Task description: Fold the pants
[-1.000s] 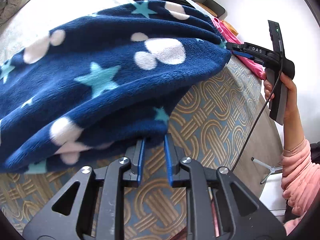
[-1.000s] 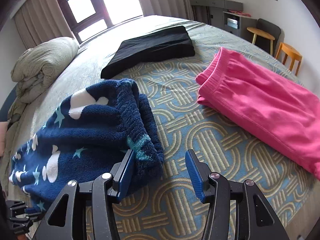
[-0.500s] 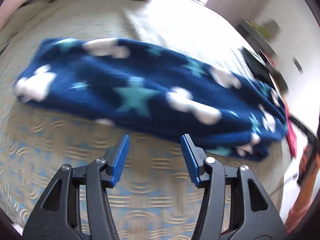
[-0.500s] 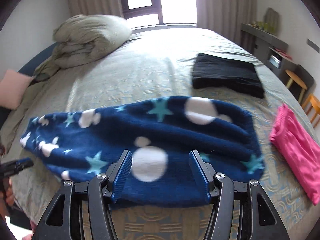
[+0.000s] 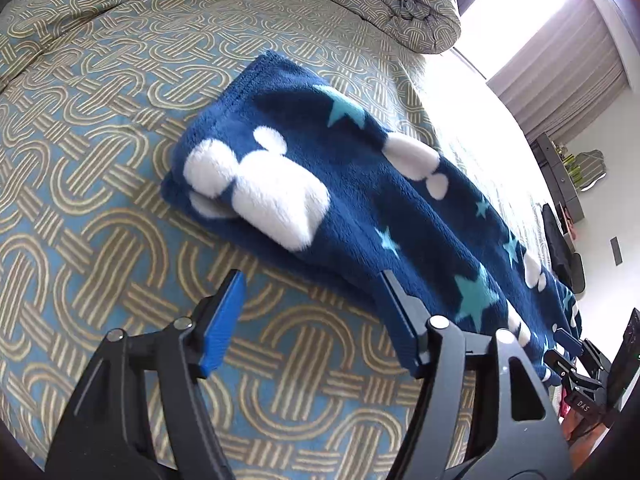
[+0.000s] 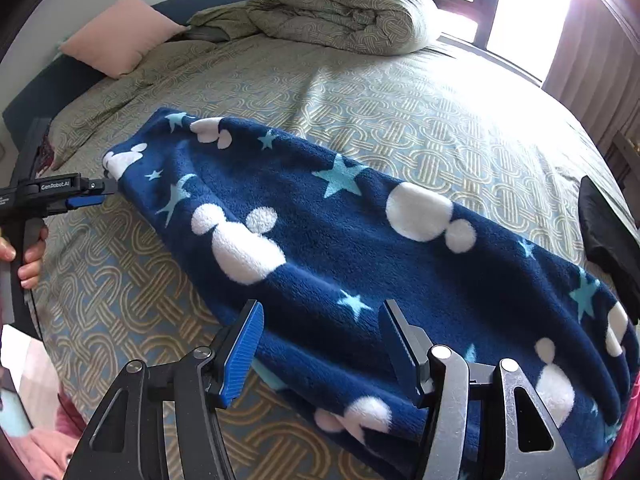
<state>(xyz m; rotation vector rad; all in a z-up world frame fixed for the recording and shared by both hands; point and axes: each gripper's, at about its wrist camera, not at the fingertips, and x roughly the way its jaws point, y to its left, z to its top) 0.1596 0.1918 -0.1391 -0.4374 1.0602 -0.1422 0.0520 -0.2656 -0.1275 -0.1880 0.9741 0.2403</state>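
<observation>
Navy fleece pants (image 5: pixel 360 208) with white mouse shapes and teal stars lie folded lengthwise in a long strip on the patterned bedspread (image 5: pixel 100 160). They also show in the right wrist view (image 6: pixel 360 240). My left gripper (image 5: pixel 312 304) is open and empty, just in front of the strip's near edge by the cuff end. My right gripper (image 6: pixel 320 340) is open and empty over the strip's near edge toward the waist end. The left gripper also shows in the right wrist view (image 6: pixel 100 192), at the cuff end.
A bundled duvet (image 6: pixel 340 4) and a pink pillow (image 6: pixel 116 36) lie at the head of the bed. Folded black clothing (image 6: pixel 608 232) sits at the right, pink clothing (image 6: pixel 624 440) at the lower right edge. A window and curtains stand beyond.
Both grippers let go of the pants, which now lie flat as a long strip. The left gripper opened and moved to the cuff end; the right moved along the near edge.
</observation>
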